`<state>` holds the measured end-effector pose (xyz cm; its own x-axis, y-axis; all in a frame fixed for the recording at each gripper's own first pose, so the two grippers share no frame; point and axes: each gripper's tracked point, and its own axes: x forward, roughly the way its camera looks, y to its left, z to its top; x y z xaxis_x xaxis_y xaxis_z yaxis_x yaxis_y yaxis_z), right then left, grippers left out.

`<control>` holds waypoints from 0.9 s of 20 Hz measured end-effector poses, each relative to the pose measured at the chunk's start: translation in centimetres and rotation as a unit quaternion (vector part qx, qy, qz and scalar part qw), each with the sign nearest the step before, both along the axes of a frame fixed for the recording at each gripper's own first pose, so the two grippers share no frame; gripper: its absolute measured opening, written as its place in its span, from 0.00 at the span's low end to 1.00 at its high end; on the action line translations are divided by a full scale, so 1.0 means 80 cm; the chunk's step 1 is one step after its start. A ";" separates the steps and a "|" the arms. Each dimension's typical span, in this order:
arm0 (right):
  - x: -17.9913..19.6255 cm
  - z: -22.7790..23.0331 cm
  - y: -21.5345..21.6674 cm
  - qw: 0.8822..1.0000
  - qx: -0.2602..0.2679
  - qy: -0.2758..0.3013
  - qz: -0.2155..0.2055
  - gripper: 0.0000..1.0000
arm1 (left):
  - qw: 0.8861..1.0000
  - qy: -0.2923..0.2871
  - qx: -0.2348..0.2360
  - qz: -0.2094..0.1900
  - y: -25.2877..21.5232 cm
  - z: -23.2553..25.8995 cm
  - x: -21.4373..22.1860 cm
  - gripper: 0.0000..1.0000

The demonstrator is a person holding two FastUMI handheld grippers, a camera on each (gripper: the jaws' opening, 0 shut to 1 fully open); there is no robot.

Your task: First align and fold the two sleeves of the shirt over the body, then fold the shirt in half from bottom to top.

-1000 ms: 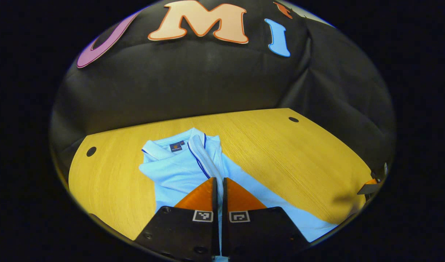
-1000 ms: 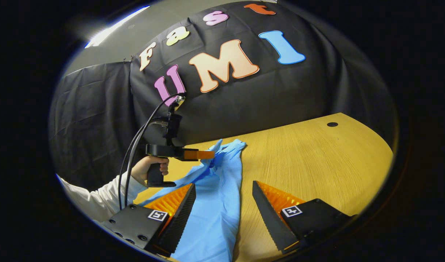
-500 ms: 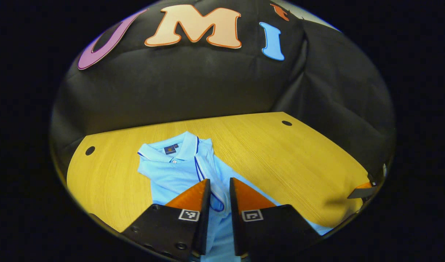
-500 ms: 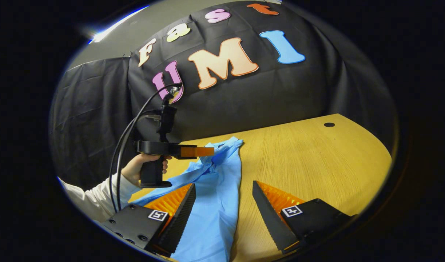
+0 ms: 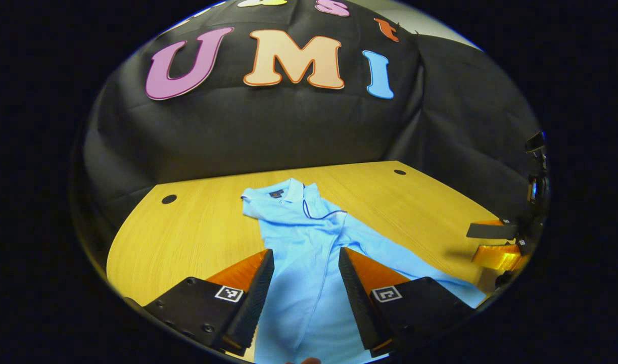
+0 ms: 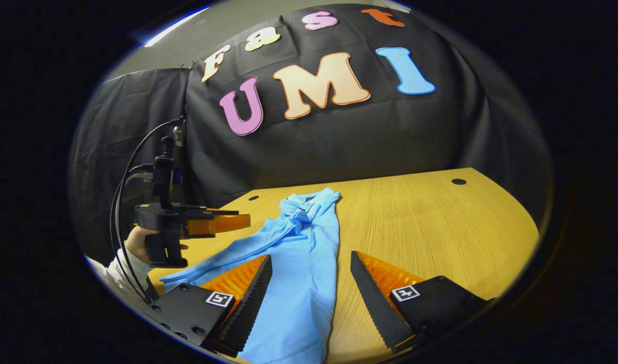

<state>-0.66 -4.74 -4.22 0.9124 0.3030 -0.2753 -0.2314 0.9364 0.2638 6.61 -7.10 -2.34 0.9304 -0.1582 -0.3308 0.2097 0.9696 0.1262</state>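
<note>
In the left gripper view, the left gripper (image 5: 303, 283) hangs with its jaws parted and holding nothing above the light blue shirt (image 5: 309, 253), which lies on the wooden table (image 5: 197, 232) with its long axis running straight away from the fingers, its collar (image 5: 283, 194) pointing toward the booth's back wall and its hem nearest the camera. In the right gripper view, the right gripper (image 6: 311, 288) is likewise spread and empty just over the shirt's near end, the garment stretching ahead and slightly left with one sleeve (image 6: 212, 263) trailing left. Both grippers sit near the hem, so the coming grasp likely turns on reaching sideways to the sleeves.
</note>
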 end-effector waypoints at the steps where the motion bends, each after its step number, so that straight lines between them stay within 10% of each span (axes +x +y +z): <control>1: -0.006 0.002 0.002 1.000 -0.005 -0.002 0.001 0.97 | 1.000 0.001 -0.002 0.008 0.010 -0.002 -0.018 0.77; 18: -0.151 -0.110 0.029 0.994 -0.055 0.095 -0.001 0.98 | 0.997 0.026 -0.028 0.063 0.074 -0.100 -0.225 0.79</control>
